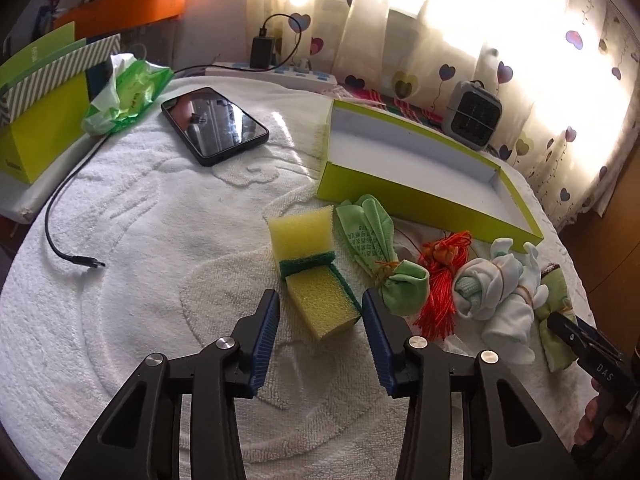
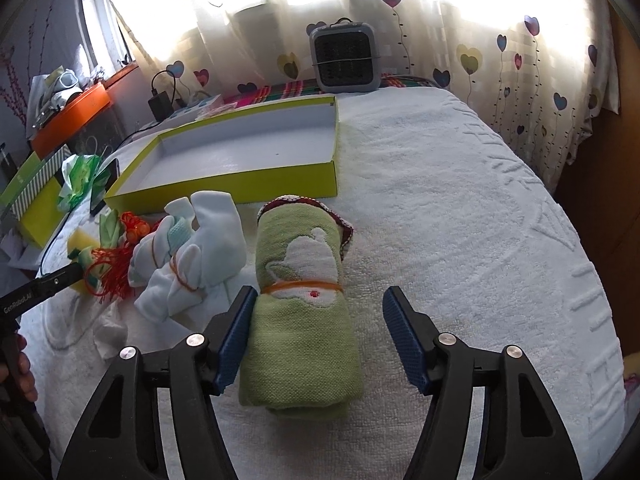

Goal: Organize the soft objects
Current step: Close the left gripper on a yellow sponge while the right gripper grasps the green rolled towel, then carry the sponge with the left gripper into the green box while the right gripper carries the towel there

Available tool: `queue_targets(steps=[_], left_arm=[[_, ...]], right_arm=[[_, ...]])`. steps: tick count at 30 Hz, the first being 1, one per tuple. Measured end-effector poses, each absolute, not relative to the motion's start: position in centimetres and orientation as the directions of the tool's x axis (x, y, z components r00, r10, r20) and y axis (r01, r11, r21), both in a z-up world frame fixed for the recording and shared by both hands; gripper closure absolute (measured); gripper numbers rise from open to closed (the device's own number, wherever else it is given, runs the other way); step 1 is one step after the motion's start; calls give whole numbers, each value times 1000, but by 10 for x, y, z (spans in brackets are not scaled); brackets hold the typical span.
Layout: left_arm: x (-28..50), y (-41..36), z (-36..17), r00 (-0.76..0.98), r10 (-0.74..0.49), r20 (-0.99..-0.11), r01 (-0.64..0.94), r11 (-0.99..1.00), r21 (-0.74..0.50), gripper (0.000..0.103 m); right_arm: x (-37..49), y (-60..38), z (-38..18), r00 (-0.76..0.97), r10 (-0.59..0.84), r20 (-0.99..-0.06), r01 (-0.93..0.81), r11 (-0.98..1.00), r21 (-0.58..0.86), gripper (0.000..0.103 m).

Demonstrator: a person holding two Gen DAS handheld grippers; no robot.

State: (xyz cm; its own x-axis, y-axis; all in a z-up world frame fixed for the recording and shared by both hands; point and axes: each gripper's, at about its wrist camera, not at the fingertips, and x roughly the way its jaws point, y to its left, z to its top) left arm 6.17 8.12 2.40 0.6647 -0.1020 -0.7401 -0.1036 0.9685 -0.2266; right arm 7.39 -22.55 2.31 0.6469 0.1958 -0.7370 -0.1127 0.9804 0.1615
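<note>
The yellow-and-green foam sponge (image 1: 320, 304) is straddled by the spread left gripper (image 1: 320, 312); the rolled green towel (image 2: 300, 304) is straddled, unpinched, by the right gripper (image 2: 320, 316).

White towel (image 1: 140, 320), sponge (image 1: 312, 276), phone (image 1: 214, 124), green tray (image 1: 420, 196)

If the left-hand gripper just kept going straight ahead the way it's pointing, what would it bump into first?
Most likely the yellow sponge with the green scrubbing layer. It lies on the white towel right ahead of the left gripper, its near end already between the open jaws. Depth is hard to judge through this lens.
</note>
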Motion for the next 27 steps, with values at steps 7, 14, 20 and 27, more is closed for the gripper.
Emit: queue_targets(steps=[7, 14, 20, 27], left_arm=[[61, 81, 24, 668, -140, -731, -85, 962, -261, 72], [54, 83, 29, 674, -144, -725, -75, 962, -261, 73], [45, 84, 30, 666, -151, -730, -66, 964, -259, 73], [38, 79, 39, 676, -171, -717, -37, 964, -265, 73]], right_arm=[[73, -220, 24, 644, 217, -733, -134, 976, 171, 59], [70, -219, 26, 648, 223, -729, -137, 975, 177, 67], [66, -221, 26, 647, 239, -724, -139, 971, 196, 70], [58, -218, 33, 660, 261, -705, -159, 965, 209, 72]])
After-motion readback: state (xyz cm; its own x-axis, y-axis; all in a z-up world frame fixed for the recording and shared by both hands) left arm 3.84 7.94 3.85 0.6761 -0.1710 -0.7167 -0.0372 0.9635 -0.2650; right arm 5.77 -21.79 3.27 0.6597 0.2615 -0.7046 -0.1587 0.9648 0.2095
